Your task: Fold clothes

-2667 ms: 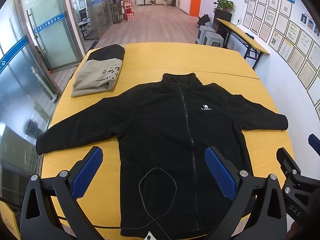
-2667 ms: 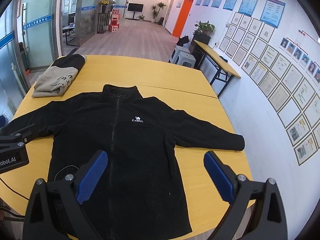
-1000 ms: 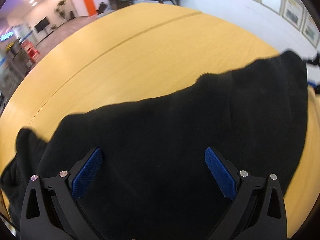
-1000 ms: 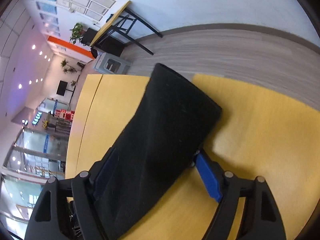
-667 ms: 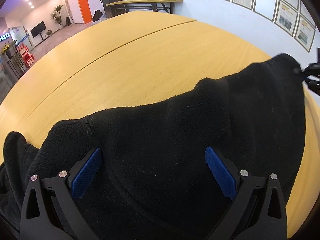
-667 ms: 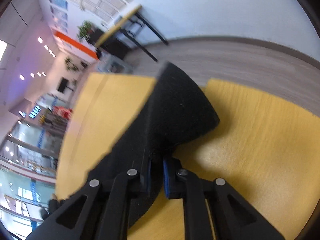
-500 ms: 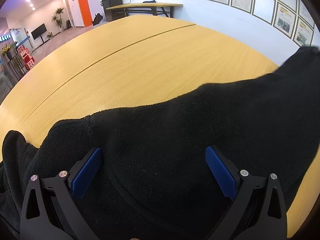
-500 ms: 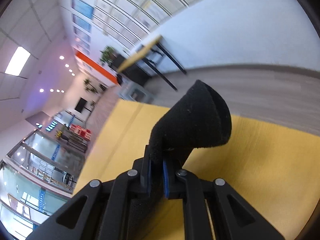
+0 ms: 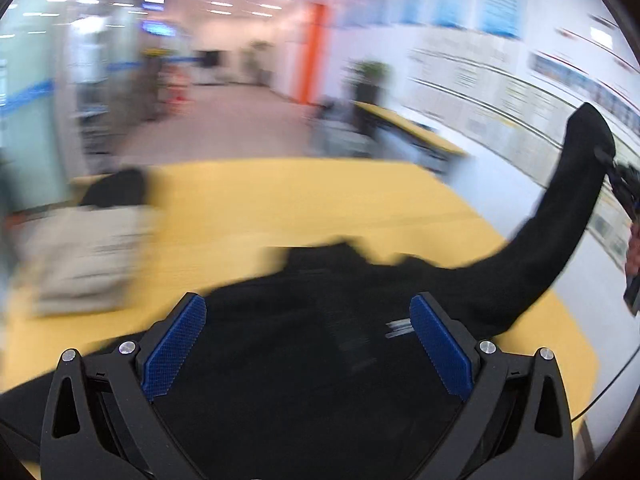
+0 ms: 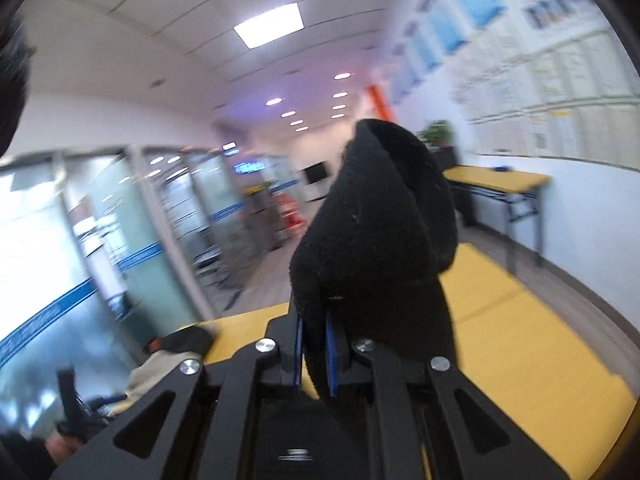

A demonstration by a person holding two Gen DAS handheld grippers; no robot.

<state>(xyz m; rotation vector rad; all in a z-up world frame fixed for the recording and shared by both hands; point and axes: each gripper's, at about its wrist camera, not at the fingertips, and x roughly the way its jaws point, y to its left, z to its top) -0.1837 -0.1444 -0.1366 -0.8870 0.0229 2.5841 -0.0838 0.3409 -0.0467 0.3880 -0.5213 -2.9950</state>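
A black fleece jacket (image 9: 320, 360) lies on the yellow table (image 9: 320, 200). My left gripper (image 9: 308, 344) is open and empty, hovering over the jacket's chest. My right gripper (image 10: 316, 356) is shut on the cuff of the jacket's right sleeve (image 10: 380, 220) and holds it high above the table. In the left wrist view the raised sleeve (image 9: 560, 220) stretches up to the right, where the right gripper (image 9: 618, 176) shows at the edge. Both views are motion-blurred.
A folded beige and black garment (image 9: 88, 248) lies at the table's far left; it also shows in the right wrist view (image 10: 168, 356). A second yellow table (image 10: 500, 180) stands by the right wall. Glass partitions (image 10: 120, 240) are on the left.
My right gripper closed on the sleeve cuff and lifted it well off the table. My left gripper pulled back and now looks across the jacket's body.
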